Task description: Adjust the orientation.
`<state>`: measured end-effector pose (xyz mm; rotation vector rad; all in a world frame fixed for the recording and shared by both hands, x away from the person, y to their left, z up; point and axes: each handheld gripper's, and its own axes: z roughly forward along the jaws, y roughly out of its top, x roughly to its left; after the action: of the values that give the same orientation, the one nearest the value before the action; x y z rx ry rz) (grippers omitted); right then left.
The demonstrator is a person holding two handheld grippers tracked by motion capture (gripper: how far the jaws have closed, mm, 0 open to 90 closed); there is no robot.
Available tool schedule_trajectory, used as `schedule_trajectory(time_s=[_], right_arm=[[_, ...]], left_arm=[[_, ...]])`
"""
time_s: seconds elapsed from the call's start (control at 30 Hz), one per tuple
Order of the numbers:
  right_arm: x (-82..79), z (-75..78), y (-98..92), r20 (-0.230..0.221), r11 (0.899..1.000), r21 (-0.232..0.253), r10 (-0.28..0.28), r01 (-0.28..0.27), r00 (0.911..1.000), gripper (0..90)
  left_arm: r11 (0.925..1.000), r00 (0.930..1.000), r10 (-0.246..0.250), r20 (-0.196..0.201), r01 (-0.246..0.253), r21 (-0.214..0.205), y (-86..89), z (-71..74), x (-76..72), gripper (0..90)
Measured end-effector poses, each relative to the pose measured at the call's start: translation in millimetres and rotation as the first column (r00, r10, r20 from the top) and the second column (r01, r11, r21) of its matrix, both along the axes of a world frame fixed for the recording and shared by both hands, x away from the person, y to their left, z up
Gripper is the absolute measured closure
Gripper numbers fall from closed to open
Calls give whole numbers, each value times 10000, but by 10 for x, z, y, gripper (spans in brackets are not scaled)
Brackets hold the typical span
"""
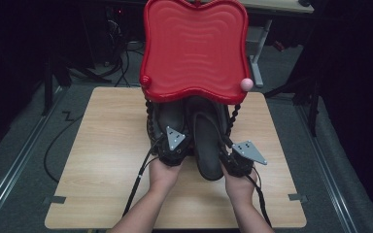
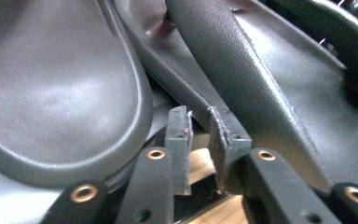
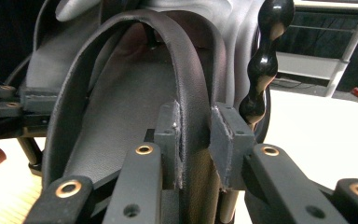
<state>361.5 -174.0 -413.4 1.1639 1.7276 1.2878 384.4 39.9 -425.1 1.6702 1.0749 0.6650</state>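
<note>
dim room, grey floor [image 1: 19, 145], wooden table [image 1: 107, 145], cables [image 1: 121, 63] behind

shoes [image 1: 209, 145] – 2 | red tray [image 1: 194, 48] – 1 | table [image 1: 102, 160] – 1

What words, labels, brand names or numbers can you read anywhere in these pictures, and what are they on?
None can be read.
Red tray: wavy ridges, no lettering.
Dark shoes: plain leather, no visible brand.
Grey plates on the left hand-held gripper and right hand-held gripper: dots, no text.
</note>
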Motion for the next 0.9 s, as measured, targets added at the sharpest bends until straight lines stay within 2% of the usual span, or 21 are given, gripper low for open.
schedule_trajectory(time_s=[0.07,0.17,0.33,0.43,0.5,0.63,0.67,0.73,0.8,0.9], right_arm=[[12,-4,-18,-31,10000,6,17,-17,10000,740],[13,-17,-41,-53,10000,0,-5,5,10000,747],[5,-24,-32,44,9999,-104,-8,8,10000,747],[7,-24,-29,48,9999,-153,-32,33,10000,748],[4,-25,-24,96,9998,-218,-10,12,10000,748],[-1,-19,-22,83,9997,-240,23,-22,10000,746],[6,-18,-24,83,9997,-257,24,-22,10000,746],[30,-12,-27,56,9995,-301,132,-130,9999,736],[92,22,-7,79,9975,-668,229,-223,9997,733],[174,80,-10,-224,9976,-639,266,-280,9994,714]], left_arm=[[10000,10000,-49,57,49,-24,38,11,-26,695],[9999,9994,-77,347,79,-69,65,11,-151,695],[9989,9947,-375,957,402,-257,24,48,-419,649],[9973,9924,-616,1063,655,-334,-48,61,-496,597],[9976,9931,-651,978,670,-170,-120,67,-488,557],[9982,9960,-573,683,584,-139,-196,62,-405,564],[9985,9966,-536,629,543,-102,-205,58,-386,604],[9985,9984,-360,445,377,-392,-212,58,-336,661],[9971,9991,-108,407,138,-743,-220,81,-293,703],[9974,9987,202,477,-168,-702,-257,130,-262,743]])
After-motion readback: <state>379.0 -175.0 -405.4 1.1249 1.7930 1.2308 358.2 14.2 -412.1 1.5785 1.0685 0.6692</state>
